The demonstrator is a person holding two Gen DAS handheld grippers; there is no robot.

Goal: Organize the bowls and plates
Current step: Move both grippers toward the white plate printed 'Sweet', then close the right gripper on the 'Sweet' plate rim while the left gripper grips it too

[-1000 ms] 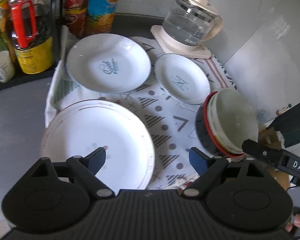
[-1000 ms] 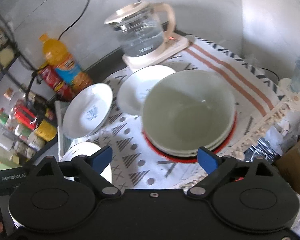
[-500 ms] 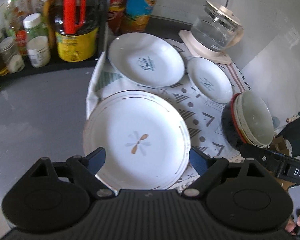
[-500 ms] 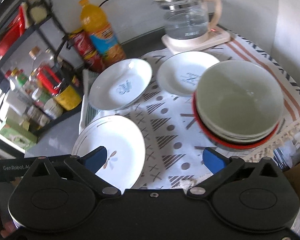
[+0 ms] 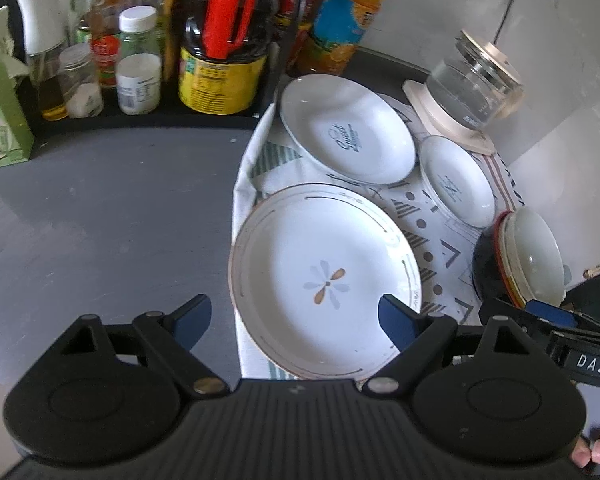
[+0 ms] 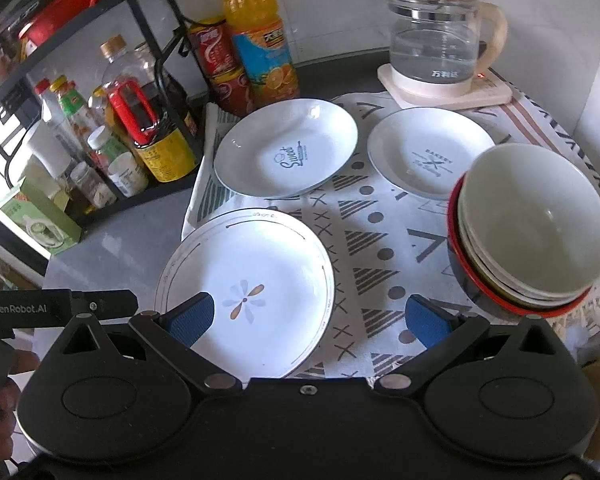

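Three white plates lie flat on a patterned cloth [image 6: 380,240] over the grey surface [image 5: 100,220]: a large flowered plate [image 6: 246,292] at lower centre, a deep plate [image 6: 286,148] above it and a small plate [image 6: 430,154] to the right. A stack of bowls [image 6: 528,232] stands at the right edge. The left tool [image 5: 296,320] is wide open and empty; the right tool [image 6: 308,316] has just been opening and holds nothing. The glazed crockery looks stiff, slippery and breakable; the rims seem the best hold.
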